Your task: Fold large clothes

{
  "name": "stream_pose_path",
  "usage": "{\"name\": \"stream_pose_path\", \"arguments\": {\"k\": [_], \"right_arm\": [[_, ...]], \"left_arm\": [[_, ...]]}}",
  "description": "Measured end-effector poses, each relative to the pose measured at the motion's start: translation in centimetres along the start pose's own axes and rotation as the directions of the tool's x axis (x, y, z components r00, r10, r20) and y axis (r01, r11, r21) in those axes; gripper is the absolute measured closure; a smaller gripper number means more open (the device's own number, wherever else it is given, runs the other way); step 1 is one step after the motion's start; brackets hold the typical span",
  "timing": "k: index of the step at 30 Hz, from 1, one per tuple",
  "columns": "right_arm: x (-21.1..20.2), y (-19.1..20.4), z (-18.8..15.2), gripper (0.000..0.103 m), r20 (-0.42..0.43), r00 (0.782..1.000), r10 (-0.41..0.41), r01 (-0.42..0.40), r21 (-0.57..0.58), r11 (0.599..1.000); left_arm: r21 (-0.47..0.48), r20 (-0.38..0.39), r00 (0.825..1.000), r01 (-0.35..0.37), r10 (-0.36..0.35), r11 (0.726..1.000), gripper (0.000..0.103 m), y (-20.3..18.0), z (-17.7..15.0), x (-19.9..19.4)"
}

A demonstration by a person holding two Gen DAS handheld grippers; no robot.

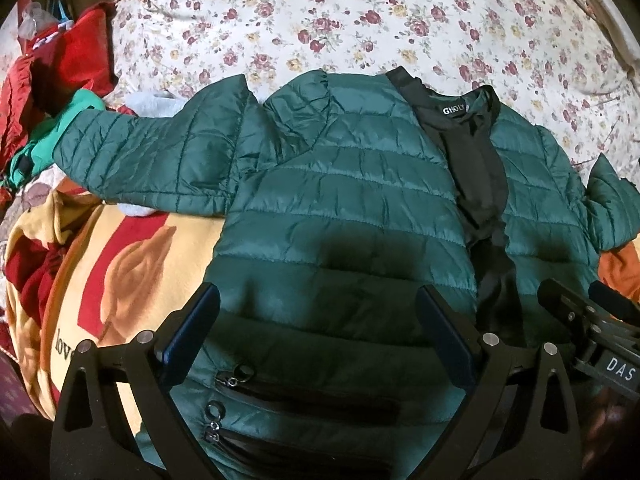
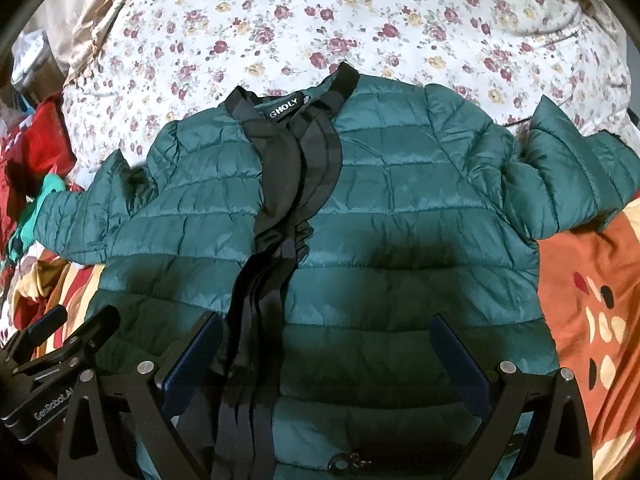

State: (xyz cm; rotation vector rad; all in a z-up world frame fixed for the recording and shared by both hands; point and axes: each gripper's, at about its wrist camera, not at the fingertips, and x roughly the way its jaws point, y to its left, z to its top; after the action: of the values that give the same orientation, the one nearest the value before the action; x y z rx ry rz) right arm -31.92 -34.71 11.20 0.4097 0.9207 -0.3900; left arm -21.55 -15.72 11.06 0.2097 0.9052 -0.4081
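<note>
A dark green quilted jacket lies flat, front up, on the bed, collar away from me, black front placket running down its middle. Its left sleeve stretches out to the left. My left gripper is open above the jacket's lower left panel, over a zip pocket. In the right wrist view the jacket fills the middle, its right sleeve bent at the right. My right gripper is open above the lower hem, beside the placket. Neither gripper holds anything.
A floral sheet covers the far bed. A yellow and red blanket lies under the jacket at the left; an orange patterned blanket at the right. Red and teal clothes are heaped at the far left.
</note>
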Motion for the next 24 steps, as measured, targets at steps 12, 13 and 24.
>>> {"name": "stream_pose_path", "arguments": {"k": [12, 13, 24], "right_arm": [[0.7, 0.7, 0.7, 0.000, 0.010, 1.000, -0.006, 0.006, -0.019, 1.000], [0.8, 0.7, 0.8, 0.000, 0.009, 1.000, -0.006, 0.006, -0.018, 1.000], [1.9, 0.6, 1.3, 0.000, -0.008, 1.000, -0.007, 0.007, -0.013, 1.000]], "left_arm": [[-0.008, 0.009, 1.000, -0.023, 0.023, 1.000, 0.004, 0.5, 0.6, 0.2], [-0.010, 0.010, 1.000, -0.025, 0.025, 1.000, 0.004, 0.5, 0.7, 0.2], [-0.014, 0.005, 0.999, -0.038, 0.038, 0.999, 0.004, 0.7, 1.1, 0.9]]}}
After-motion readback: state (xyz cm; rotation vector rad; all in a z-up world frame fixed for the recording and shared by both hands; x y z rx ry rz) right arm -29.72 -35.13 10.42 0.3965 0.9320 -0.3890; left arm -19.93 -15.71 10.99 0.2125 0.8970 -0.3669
